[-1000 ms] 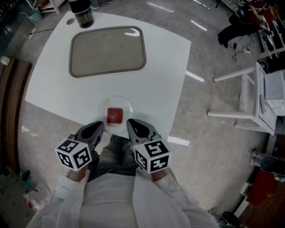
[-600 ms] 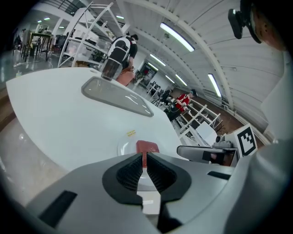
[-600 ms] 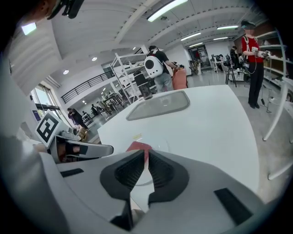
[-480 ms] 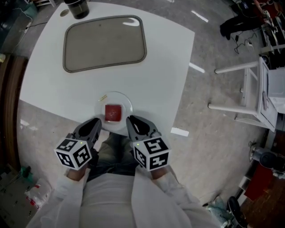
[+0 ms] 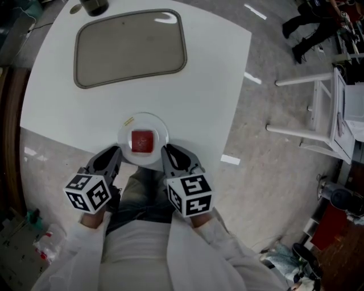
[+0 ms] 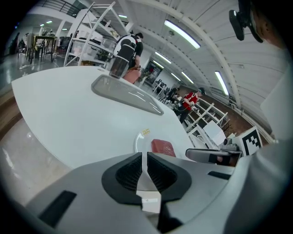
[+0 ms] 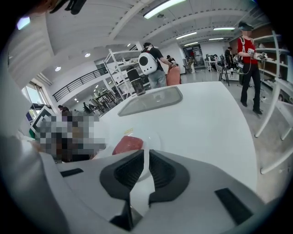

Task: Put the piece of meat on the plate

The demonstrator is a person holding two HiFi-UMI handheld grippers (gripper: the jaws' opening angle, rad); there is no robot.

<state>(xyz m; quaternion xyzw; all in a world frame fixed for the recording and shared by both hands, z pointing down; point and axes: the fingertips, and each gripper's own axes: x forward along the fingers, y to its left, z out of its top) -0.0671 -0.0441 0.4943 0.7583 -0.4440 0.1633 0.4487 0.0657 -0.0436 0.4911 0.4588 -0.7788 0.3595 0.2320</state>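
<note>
A red square piece of meat (image 5: 143, 141) lies in the middle of a small clear glass plate (image 5: 161, 129) near the front edge of the white table (image 5: 216, 85). My left gripper (image 5: 114, 152) hangs just off the plate's left front side, jaws shut with nothing between them. My right gripper (image 5: 166, 152) sits at the plate's right front side, likewise shut and empty. In the left gripper view the meat (image 6: 161, 147) shows just beyond the jaws (image 6: 144, 157). In the right gripper view the meat (image 7: 128, 144) lies a little left of the jaws (image 7: 147, 155).
A large grey tray (image 5: 131, 48) lies empty at the far side of the table, with a dark cup (image 5: 94, 5) beyond it. A white frame stand (image 5: 318, 113) is on the floor to the right. People stand far off in the room.
Both grippers have sunk a little at the table's front edge, and the left cube has drifted leftward. The meat stays on the plate.
</note>
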